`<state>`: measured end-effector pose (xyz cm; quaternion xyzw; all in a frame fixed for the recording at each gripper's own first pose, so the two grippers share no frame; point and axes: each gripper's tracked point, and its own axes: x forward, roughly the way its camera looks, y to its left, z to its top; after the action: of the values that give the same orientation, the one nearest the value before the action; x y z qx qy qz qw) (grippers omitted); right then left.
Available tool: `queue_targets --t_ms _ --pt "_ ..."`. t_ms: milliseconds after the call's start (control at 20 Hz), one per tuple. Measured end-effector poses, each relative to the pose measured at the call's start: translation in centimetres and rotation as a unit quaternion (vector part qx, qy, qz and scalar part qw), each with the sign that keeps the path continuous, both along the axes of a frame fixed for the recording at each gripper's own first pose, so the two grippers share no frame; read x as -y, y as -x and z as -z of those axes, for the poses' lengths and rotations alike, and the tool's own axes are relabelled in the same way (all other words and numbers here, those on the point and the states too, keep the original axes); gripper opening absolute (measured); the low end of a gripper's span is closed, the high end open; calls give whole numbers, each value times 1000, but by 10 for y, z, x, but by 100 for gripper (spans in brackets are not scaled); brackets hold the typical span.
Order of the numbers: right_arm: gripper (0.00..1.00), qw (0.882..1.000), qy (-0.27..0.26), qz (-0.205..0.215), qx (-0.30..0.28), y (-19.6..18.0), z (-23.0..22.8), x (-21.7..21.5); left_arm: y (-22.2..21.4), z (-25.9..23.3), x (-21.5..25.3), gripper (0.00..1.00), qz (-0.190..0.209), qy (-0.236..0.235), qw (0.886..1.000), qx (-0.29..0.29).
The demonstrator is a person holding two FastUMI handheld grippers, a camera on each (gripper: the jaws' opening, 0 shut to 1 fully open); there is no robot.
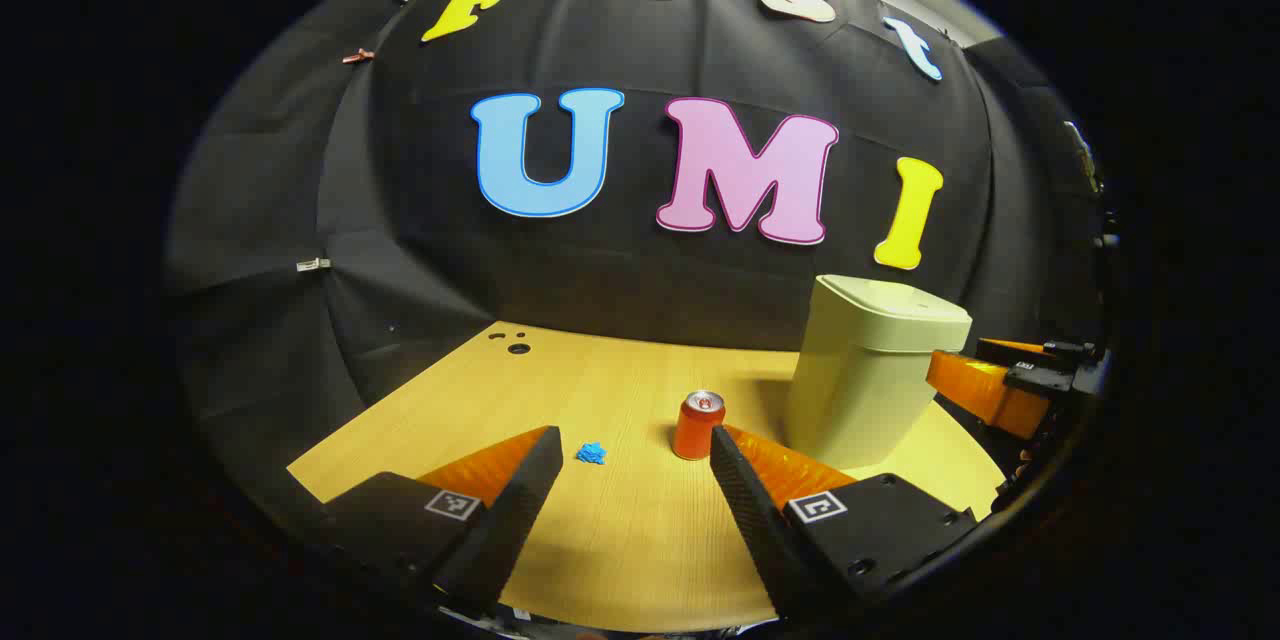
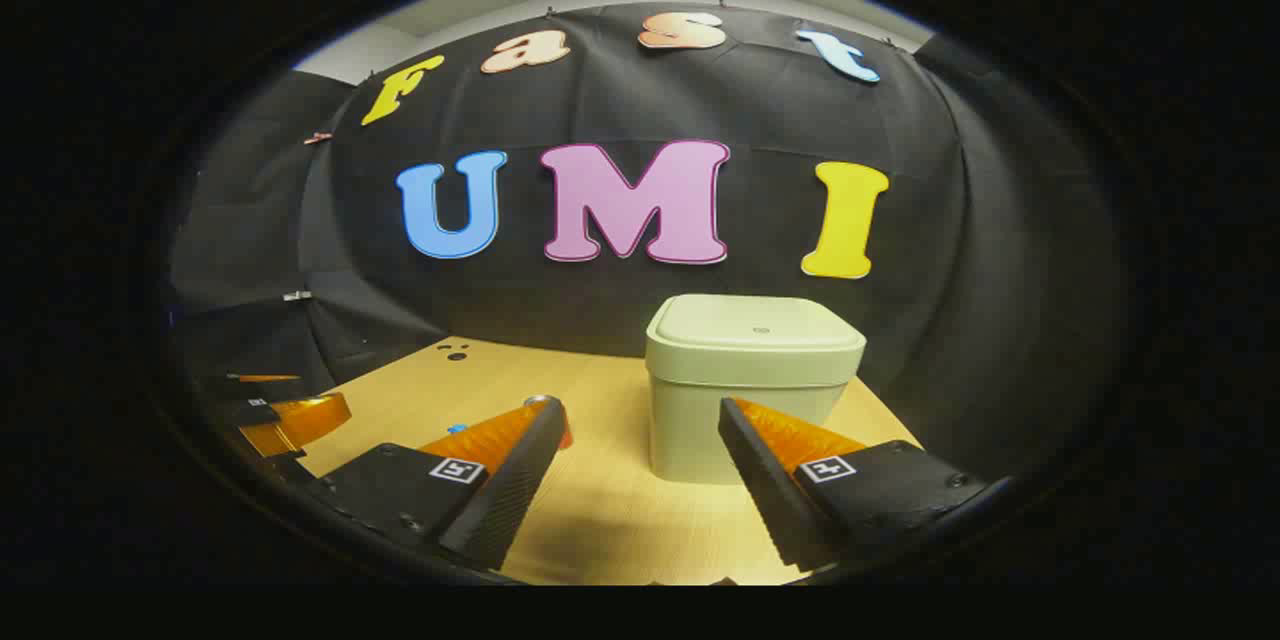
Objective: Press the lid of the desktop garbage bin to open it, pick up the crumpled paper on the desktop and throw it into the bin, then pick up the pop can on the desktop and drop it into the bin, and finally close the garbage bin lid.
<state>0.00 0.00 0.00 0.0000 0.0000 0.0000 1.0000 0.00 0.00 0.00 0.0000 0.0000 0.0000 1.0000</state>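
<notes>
Half the pop can hidden.

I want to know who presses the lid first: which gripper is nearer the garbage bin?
Right. The right gripper faces the garbage bin head-on, just short of it; the left gripper hangs off to its side, farther back, nearer the pop can.

My right claw hangs open above the bench, facing the pale green bin, its lid closed; my left claw sits far left.
</notes>
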Motion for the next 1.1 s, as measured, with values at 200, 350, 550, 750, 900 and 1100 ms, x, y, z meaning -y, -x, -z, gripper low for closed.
queue_targets --t_ms 200,350,550,750,900,1100 --pt "98 1000 -1 2 -7 -5 4 5 -6 3 4 96 4 -3 1000 -8" --pt "98 1000 -2 3 -10 -7 6 8 -10 7 7 96 6 -4 1000 -12" --pt "98 1000 -6 4 -14 -9 10 14 -13 9 12 96 8 -10 1000 -17" --pt "98 1000 -10 4 -18 -10 13 18 -16 10 18 96 11 -21 1000 -17" --pt "98 1000 -11 5 -17 -10 13 21 -17 13 22 96 14 -23 999 -20" --pt "98 1000 -9 4 -20 -8 15 23 -19 16 24 96 14 -21 999 -26"
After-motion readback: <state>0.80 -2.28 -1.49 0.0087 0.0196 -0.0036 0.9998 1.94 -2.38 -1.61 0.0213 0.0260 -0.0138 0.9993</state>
